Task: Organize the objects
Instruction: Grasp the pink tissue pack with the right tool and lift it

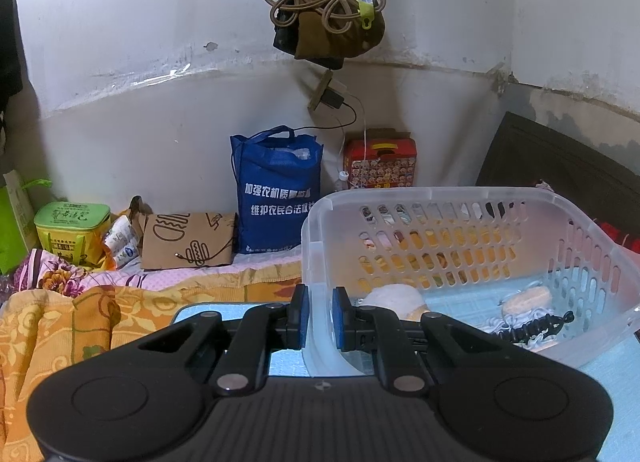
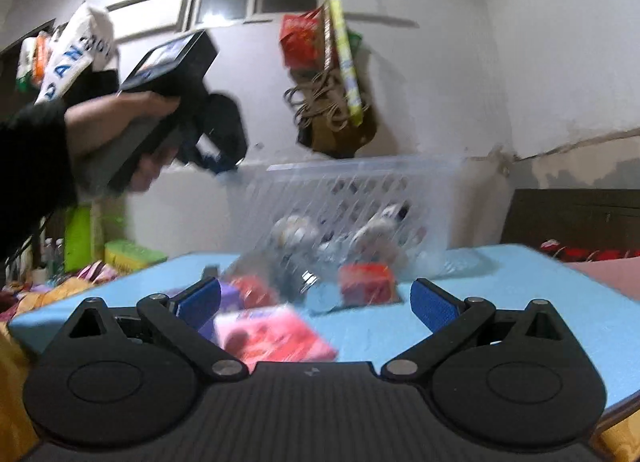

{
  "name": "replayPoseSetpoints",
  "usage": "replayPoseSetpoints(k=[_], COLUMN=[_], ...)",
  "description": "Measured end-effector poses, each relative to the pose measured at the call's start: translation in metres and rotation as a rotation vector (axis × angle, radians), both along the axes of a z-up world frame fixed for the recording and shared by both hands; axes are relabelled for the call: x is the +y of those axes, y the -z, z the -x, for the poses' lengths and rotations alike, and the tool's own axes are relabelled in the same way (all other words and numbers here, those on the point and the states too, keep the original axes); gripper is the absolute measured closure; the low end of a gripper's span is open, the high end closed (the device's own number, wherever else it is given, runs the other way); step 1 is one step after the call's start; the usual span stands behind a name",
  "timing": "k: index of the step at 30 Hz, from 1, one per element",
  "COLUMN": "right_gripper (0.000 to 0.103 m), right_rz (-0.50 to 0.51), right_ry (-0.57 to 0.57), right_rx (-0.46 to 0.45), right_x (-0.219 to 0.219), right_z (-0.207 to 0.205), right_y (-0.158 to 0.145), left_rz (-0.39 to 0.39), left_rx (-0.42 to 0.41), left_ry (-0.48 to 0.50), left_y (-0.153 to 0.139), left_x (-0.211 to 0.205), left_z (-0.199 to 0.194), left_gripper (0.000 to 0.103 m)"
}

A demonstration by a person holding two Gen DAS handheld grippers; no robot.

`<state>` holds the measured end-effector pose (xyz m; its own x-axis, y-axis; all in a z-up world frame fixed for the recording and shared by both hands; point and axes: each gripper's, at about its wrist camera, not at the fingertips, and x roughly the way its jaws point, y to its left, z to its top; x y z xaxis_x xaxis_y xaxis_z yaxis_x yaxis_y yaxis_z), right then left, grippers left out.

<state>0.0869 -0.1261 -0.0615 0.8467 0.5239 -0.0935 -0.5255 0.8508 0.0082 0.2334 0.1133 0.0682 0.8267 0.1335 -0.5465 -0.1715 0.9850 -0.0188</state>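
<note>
Basically, left tool (image 1: 320,316) is pinched on the near-left corner rim of the clear plastic basket (image 1: 516,198), blue pads (image 1: 303,314) on either side of the thin wall with only a narrow gap between them. Basket sits on the light-blue surface (image 1: 616,374), which rests on the bed; right wrist view shows it tilted and blurred, so likely being tipped or dragged by that corner. Inside: a pale rounded item (image 1: 394,300), a tan bun-shaped thing (image 1: 526,300), a black spiral piece (image 1: 534,326).

Right tool (image 2: 316,304) spread wide, holding nothing, hovering low over loose boxes: pink box (image 2: 276,336) just in front of it, red box (image 2: 366,284) and a purple item (image 2: 230,296) further on, all near the basket's foot.

Handling guess: basket is light, thin and flexy, perforated walls, smooth rim could slip under a corner pinch; rim is the only real hold. Boxes look like light, stiff cardboard, crushable if squeezed hard; best taken across the short sides, flat faces to the pads.
</note>
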Motion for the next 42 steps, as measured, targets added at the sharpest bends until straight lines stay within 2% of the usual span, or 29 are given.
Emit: replayPoseSetpoints(k=[3, 5, 8, 10, 12, 19, 28, 42], right_gripper=[0.000, 0.004, 0.015, 0.029, 0.033, 0.036, 0.036, 0.037], right_rz=[-0.004, 0.020, 0.052, 0.069, 0.072, 0.073, -0.002, -0.015], right_ry=[-0.036, -0.043, -0.059, -0.063, -0.071, -0.064, 0.038, 0.054], right_rx=[0.011, 0.018, 0.039, 0.037, 0.041, 0.018, 0.030, 0.017], right_x=[0.002, 0.006, 0.012, 0.014, 0.013, 0.005, -0.030, -0.044], right_z=[0.001, 0.001, 0.002, 0.005, 0.005, 0.008, -0.010, -0.020], right_y=[0.006, 0.010, 0.019, 0.023, 0.025, 0.025, 0.009, -0.013], left_rz=[-0.001, -0.006, -0.005, -0.002, 0.000, 0.008, 0.003, 0.001], left_rx=[-0.001, -0.001, -0.002, -0.003, -0.002, -0.002, -0.003, -0.003], left_ry=[0.000, 0.000, 0.001, 0.002, 0.002, 0.003, 0.002, 0.002], left_y=[0.000, 0.000, 0.001, 0.001, 0.001, 0.002, 0.001, 0.001], left_x=[0.001, 0.001, 0.001, 0.001, 0.001, 0.002, 0.002, 0.002], left_z=[-0.001, -0.001, -0.001, 0.000, -0.001, -0.001, -0.001, -0.001], left_gripper=[0.088, 0.088, 0.088, 0.088, 0.088, 0.088, 0.088, 0.088])
